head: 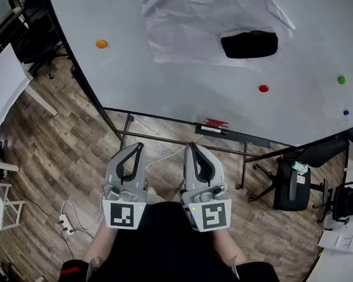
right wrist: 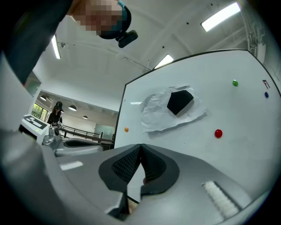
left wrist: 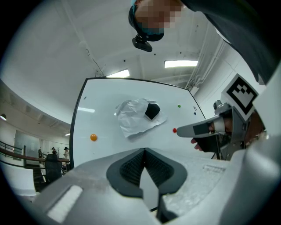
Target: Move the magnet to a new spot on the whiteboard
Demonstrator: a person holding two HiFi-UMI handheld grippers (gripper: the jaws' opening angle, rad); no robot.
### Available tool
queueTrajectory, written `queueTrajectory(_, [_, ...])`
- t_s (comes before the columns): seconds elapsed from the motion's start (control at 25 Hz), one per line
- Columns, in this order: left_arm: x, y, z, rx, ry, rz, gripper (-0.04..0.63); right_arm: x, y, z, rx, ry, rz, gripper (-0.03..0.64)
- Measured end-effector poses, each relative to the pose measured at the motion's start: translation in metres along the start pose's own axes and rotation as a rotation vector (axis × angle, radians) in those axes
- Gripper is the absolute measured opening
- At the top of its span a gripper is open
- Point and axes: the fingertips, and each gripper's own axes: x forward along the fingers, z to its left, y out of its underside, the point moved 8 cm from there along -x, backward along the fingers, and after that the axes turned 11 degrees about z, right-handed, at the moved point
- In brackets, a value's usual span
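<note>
On the large white whiteboard (head: 138, 86), a small round orange magnet (head: 101, 43) sits far left, untouched. Below the board and well apart from it, the grey left gripper (head: 138, 147) and grey right gripper (head: 191, 146) hang side by side. Each claw is pressed together on nothing, likely a ready pose before reaching. Further right, a crumpled white paper sheet (head: 184, 29) seems pinned up by a black block (head: 249, 44). Below it, a round red magnet (head: 263, 88), nearest the right gripper, looks the likeliest target. A round green magnet (head: 341, 79) sits near the right edge.
</note>
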Motion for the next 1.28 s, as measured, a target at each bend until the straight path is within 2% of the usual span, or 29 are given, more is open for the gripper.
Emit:
queueTrajectory(0.76, [-0.005,-0.0001,-0.0023,0.018,0.005,-0.009,0.002,-0.0065,0.0034,0.0015,-0.019,0.022,0.023,0.002])
queueTrajectory(1.08, [-0.0039,0.0001,-0.0044,-0.001,0.007,-0.007,0.002,-0.0087,0.004,-0.0008,-0.039,0.04,0.041,0.002])
queueTrajectory(1.28, [-0.0023,0.0008,-0.0064,0.018,0.013,-0.009,0.002,-0.01,0.0048,-0.0027,-0.044,0.044,0.039,0.002])
